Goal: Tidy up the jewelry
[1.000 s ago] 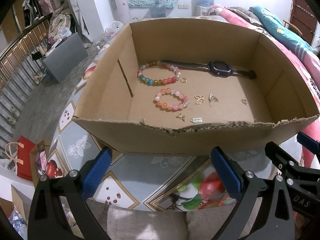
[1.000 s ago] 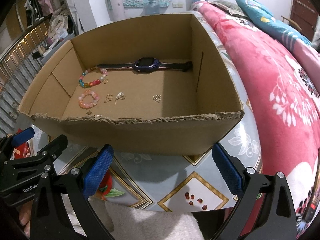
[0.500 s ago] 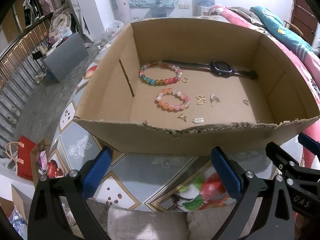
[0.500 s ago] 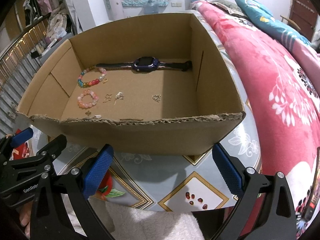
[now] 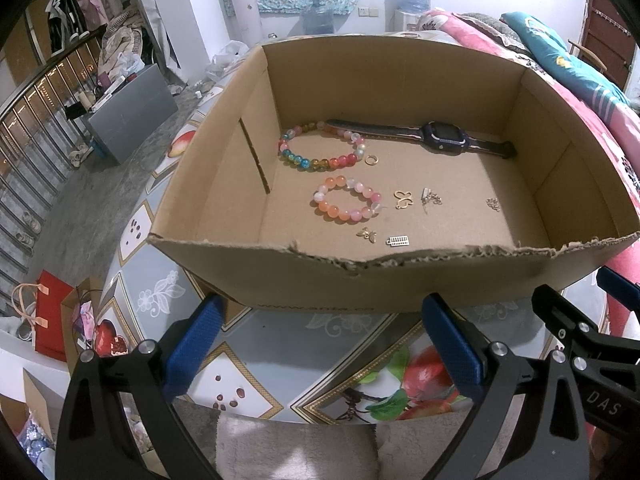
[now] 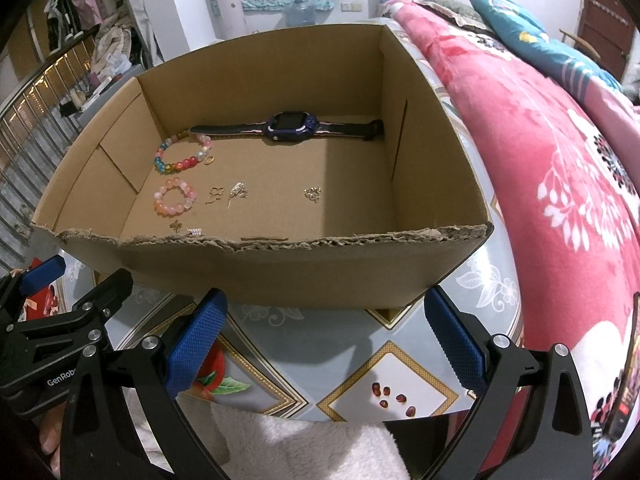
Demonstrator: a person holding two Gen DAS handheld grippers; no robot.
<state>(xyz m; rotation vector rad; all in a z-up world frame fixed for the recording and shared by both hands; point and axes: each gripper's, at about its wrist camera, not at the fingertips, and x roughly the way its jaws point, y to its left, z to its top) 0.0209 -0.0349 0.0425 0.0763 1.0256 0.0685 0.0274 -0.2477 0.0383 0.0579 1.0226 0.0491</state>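
Note:
An open cardboard box (image 5: 288, 276) (image 6: 280, 272) stands on a patterned table. Inside lie a multicoloured bead bracelet (image 5: 322, 151) (image 6: 182, 156), a pink and orange bead bracelet (image 5: 347, 203) (image 6: 175, 198), a dark smartwatch (image 5: 444, 139) (image 6: 290, 126), a gold ring (image 5: 371, 159), a butterfly charm (image 5: 404, 199), and several small metal charms (image 5: 431, 198). My left gripper (image 5: 324, 344) is open in front of the box's near wall, holding nothing. In the same way, my right gripper (image 6: 326, 338) is open and holds nothing, beside the left one.
A red floral blanket (image 6: 560, 168) covers a bed to the right. The table's patterned top (image 5: 280, 344) reaches a rounded near edge, with a white fluffy cloth (image 6: 304, 448) below. On the left are a railing (image 5: 36, 128), a grey box (image 5: 132, 108) and a red bag (image 5: 48, 320).
Both views have shifted slightly toward the box. The jewelry has not moved and both grippers stay open.

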